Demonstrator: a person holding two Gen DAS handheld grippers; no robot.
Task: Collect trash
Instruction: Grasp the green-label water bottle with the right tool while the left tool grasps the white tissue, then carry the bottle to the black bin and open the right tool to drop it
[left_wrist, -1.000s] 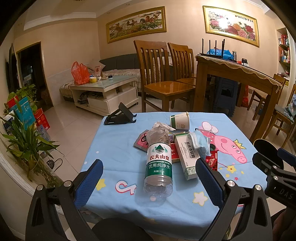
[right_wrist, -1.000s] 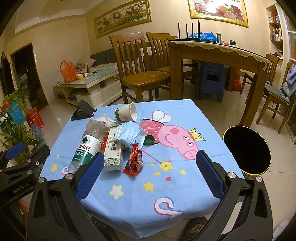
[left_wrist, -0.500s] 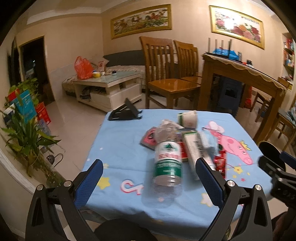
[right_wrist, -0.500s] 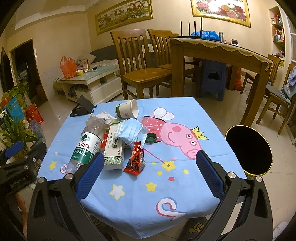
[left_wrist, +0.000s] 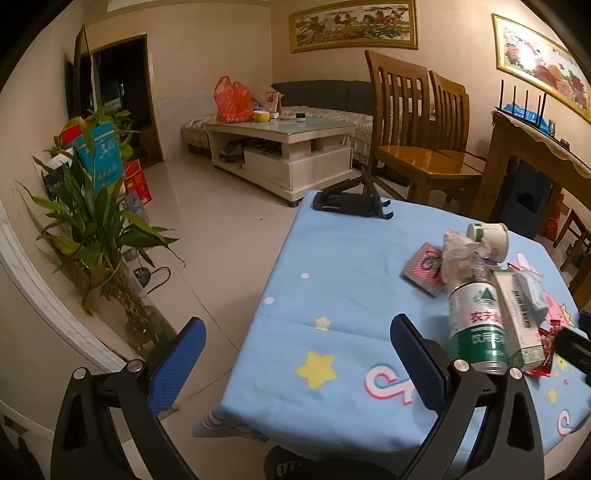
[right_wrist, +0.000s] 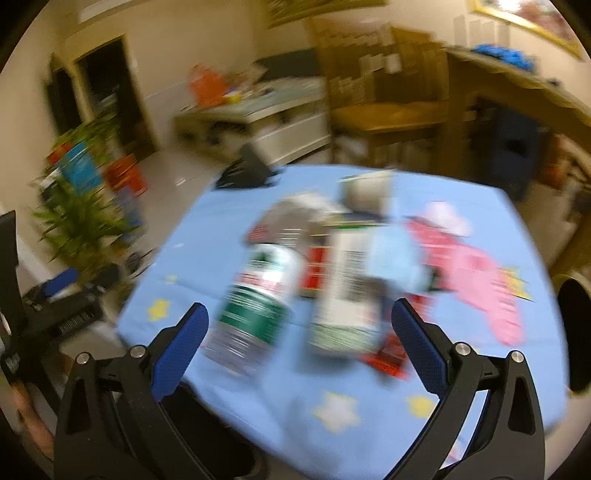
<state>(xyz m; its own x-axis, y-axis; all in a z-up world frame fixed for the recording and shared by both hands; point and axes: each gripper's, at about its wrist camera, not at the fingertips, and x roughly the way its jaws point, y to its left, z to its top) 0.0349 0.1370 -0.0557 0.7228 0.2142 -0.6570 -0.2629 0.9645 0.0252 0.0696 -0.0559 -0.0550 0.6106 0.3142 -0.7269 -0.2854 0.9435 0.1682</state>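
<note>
A pile of trash lies on the blue tablecloth (left_wrist: 332, 280): a plastic water bottle (left_wrist: 476, 325) with a green label, a white and green carton (left_wrist: 519, 321), a paper cup (left_wrist: 489, 238), crumpled wrap (left_wrist: 460, 251), a red wrapper (left_wrist: 543, 354). My left gripper (left_wrist: 293, 362) is open and empty, at the table's left edge, left of the bottle. My right gripper (right_wrist: 295, 347) is open and empty, its jaws wide apart in front of the bottle (right_wrist: 258, 302) and the carton (right_wrist: 347, 295). The right wrist view is blurred.
A black phone stand (left_wrist: 354, 197) sits at the table's far edge. A black bin (right_wrist: 574, 332) stands right of the table. A potted plant (left_wrist: 99, 236), a coffee table (left_wrist: 280, 151), wooden chairs (left_wrist: 413, 129) and a dining table (left_wrist: 535, 162) surround it.
My left gripper has swung left, so the trash now lies at its right. My right gripper has moved left and closer to the bottle and carton, and is moving fast.
</note>
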